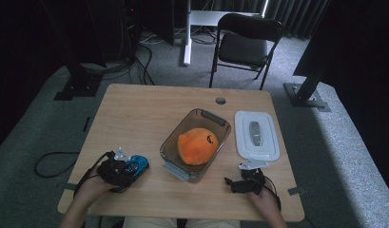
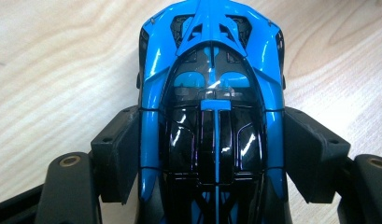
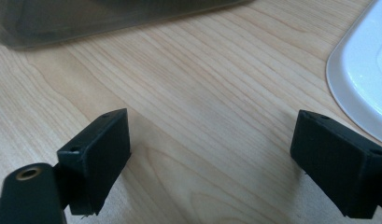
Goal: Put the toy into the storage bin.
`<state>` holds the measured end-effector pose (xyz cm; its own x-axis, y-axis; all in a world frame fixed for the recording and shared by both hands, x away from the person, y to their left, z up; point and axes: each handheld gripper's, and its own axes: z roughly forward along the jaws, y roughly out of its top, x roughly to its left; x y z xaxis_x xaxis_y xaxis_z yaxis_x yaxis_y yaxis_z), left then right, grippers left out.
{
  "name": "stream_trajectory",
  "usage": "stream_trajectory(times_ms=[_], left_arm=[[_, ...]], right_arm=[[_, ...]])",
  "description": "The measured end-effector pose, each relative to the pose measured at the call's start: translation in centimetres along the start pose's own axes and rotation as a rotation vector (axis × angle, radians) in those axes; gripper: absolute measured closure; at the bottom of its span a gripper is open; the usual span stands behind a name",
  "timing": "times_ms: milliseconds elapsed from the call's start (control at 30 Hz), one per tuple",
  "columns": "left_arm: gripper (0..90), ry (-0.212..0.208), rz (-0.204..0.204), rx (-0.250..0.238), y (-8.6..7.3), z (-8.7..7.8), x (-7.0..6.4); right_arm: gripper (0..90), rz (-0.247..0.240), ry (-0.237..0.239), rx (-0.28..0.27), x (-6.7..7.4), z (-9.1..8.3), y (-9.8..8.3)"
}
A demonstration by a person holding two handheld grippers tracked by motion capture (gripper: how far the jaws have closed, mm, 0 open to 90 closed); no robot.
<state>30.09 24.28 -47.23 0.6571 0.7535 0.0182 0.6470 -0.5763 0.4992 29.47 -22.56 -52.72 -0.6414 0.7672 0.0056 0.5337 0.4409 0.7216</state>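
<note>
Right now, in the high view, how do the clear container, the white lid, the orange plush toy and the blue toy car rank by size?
1. clear container
2. white lid, a bit smaller in outline
3. orange plush toy, sitting inside the container
4. blue toy car, partly hidden by the left gripper

High view overlooks table (image 1: 149,102) — tool views close-up.

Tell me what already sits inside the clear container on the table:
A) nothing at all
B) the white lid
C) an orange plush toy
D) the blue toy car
C: in the high view the orange plush toy lies inside the clear container, while the blue toy car is between the pads of the left gripper on the table, and the white lid lies flat beside the container.
</note>
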Motion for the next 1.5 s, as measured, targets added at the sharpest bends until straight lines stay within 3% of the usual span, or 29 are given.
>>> stream_trajectory(times_ms=[333,467,633,733,1167,1500], left_arm=[[28.9,0.000,0.022,-0.016,2.2,-2.1,1.4],[28.8,0.017,0.042,-0.023,3.7,-3.3,1.7],[28.8,0.018,0.057,-0.044,5.2,-4.8,2.2],[28.9,0.013,0.068,-0.050,5.9,-5.5,2.4],[28.8,0.028,0.131,-0.065,9.5,-7.6,2.0],[28.8,0.026,0.162,-0.076,12.3,-8.1,1.4]], right_arm=[[11.6,-0.024,0.007,0.003,1.6,1.7,1.8],[11.6,-0.016,0.052,-0.019,2.2,2.1,2.7],[11.6,-0.037,0.054,-0.024,3.3,2.8,3.6],[11.6,-0.046,0.079,-0.025,3.9,3.3,4.0],[11.6,-0.094,0.113,-0.026,6.5,4.3,5.2],[11.6,-0.053,0.090,-0.034,7.2,5.1,5.8]])
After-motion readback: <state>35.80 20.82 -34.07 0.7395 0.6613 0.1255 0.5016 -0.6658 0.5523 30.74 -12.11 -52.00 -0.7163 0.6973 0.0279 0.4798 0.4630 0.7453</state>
